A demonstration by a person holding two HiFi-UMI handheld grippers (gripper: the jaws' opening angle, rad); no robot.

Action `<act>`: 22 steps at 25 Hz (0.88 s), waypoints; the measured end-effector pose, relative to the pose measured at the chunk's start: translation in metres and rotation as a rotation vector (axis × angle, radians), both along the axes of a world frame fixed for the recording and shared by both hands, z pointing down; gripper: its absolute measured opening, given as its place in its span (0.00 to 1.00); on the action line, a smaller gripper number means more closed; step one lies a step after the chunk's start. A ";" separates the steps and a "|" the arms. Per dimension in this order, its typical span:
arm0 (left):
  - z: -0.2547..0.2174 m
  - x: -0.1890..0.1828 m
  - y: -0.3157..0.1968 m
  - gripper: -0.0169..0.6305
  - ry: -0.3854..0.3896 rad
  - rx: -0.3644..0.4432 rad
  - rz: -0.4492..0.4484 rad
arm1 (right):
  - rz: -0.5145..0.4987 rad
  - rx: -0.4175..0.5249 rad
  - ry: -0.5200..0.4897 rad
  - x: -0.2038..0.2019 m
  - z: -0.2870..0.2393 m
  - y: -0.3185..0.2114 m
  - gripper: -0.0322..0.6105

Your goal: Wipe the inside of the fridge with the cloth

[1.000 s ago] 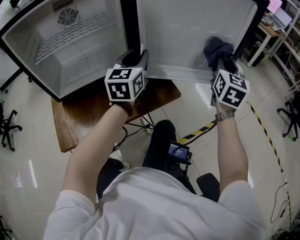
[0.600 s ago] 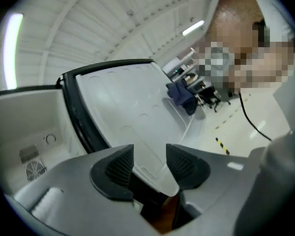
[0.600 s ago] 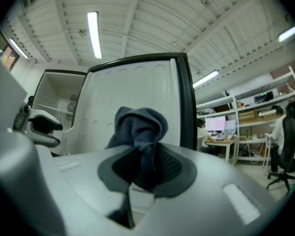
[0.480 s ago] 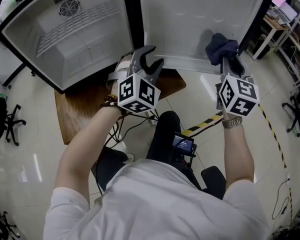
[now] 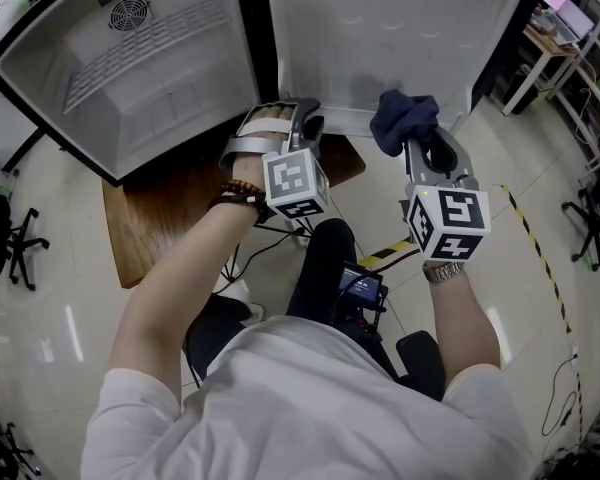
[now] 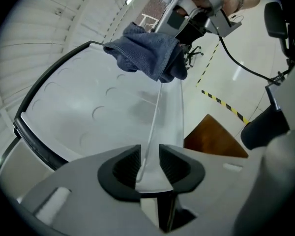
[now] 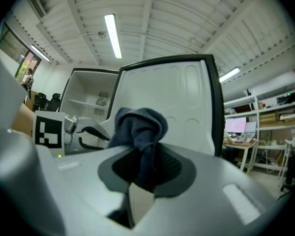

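— What do the right jaws have?
— The right gripper is clenched on a bunched dark blue cloth, and the wad sticks out past the jaw tips.
— And the left?
— The left gripper has just been closing its jaws. They now pinch the thin lower rim of the open white fridge door, close to the hinge side.
— Where is the cloth, then?
— In front of the door's inner liner, near that same rim, to the right of the left gripper. I can't tell whether it actually touches the liner.
— And around them?
— The white fridge cabinet stands open to the left of the door, with a wire shelf inside. The fridge rests on a brown wooden counter, seen below the cabinet in the head view.
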State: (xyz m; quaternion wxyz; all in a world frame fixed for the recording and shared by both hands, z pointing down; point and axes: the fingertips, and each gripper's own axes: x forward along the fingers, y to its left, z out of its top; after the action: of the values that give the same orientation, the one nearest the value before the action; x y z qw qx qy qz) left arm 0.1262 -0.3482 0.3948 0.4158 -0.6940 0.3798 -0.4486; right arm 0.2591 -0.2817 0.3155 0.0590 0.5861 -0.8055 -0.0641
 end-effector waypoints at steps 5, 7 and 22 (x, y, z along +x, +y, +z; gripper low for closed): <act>0.005 -0.003 -0.009 0.14 -0.052 0.020 -0.044 | -0.023 -0.034 0.002 -0.006 0.018 0.003 0.15; 0.000 -0.005 -0.011 0.10 -0.053 0.037 -0.050 | -0.029 -0.046 0.004 -0.009 0.024 0.003 0.15; -0.028 0.002 0.030 0.07 -0.026 0.151 0.103 | -0.066 -0.126 0.013 -0.030 0.071 0.011 0.15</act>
State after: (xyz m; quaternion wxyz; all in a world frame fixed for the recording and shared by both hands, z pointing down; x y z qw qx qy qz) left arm 0.1282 -0.3182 0.3672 0.4942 -0.6735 0.3709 -0.4057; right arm 0.2286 -0.2706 0.3865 0.0987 0.5538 -0.8265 -0.0191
